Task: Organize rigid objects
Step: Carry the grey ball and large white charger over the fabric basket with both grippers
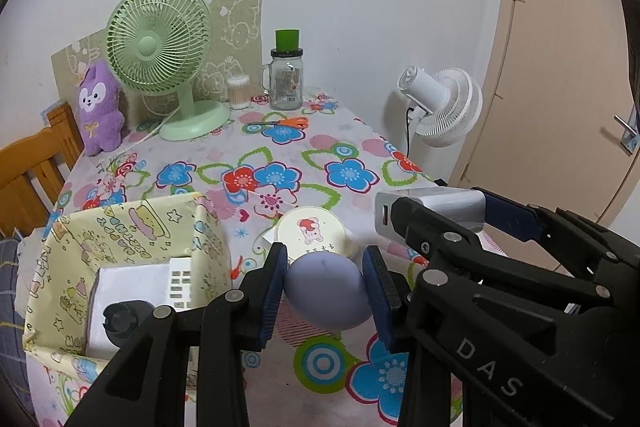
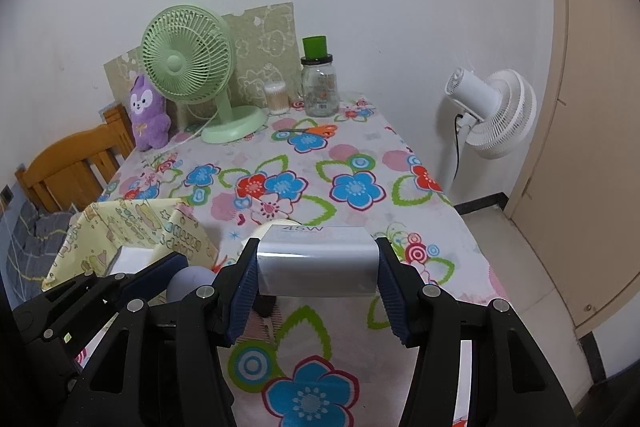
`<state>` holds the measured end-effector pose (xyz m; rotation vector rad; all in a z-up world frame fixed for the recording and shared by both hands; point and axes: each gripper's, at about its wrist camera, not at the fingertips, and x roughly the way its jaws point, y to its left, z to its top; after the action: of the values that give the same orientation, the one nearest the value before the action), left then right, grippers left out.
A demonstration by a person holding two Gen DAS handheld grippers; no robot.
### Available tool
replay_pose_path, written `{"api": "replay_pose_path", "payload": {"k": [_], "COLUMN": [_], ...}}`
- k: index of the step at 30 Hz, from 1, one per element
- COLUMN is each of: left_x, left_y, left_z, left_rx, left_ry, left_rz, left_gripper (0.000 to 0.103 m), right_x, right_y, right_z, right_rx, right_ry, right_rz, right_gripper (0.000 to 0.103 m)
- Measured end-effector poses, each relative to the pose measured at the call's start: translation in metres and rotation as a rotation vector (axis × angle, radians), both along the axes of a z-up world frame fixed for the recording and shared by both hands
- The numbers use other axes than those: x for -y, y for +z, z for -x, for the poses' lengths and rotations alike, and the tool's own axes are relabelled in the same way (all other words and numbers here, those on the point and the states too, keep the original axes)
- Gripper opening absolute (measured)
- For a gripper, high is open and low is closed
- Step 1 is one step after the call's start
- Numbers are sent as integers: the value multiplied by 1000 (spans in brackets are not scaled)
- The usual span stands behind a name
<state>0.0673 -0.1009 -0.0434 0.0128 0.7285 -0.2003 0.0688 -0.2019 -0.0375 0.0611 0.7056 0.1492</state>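
Observation:
My left gripper (image 1: 326, 289) is shut on a lavender egg-shaped object (image 1: 326, 293), held above the flowered tablecloth just right of a yellow cartoon-print box (image 1: 120, 227). The box holds a white remote with grey buttons (image 1: 180, 281), a white block (image 1: 128, 301) and a black knob (image 1: 126, 319). My right gripper (image 2: 316, 267) is shut on a silver power bank (image 2: 318, 261) marked 45W; it shows in the left wrist view as the silver power bank (image 1: 430, 207) to the right. A round white tin with a bear picture (image 1: 312, 233) lies on the cloth beyond the egg.
At the back stand a green desk fan (image 1: 160, 39), a purple plush toy (image 1: 100, 107), a cotton-swab jar (image 1: 239, 91), a glass mug jar with green cap (image 1: 286, 77) and orange scissors (image 1: 280, 123). A white floor fan (image 1: 444, 107) and a door are right; a wooden chair (image 1: 36, 167) left.

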Motion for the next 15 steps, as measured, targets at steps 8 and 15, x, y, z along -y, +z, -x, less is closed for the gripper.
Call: {"api": "replay_pose_path", "payload": {"k": [8,15], "left_x": [-18,-36], "left_y": [8,9], "left_z": [-1,-4], "left_rx": [1,-14], "left_ry": [9,22], "left_rz": [-2,10], "left_gripper": [40,40], "right_x": [-18,-37], "right_y": [8,12], "right_z": [-2,-5], "right_rx": [7,2], "right_ry": [8,34], "right_rz": [-1,5], "right_gripper": [58,58]}}
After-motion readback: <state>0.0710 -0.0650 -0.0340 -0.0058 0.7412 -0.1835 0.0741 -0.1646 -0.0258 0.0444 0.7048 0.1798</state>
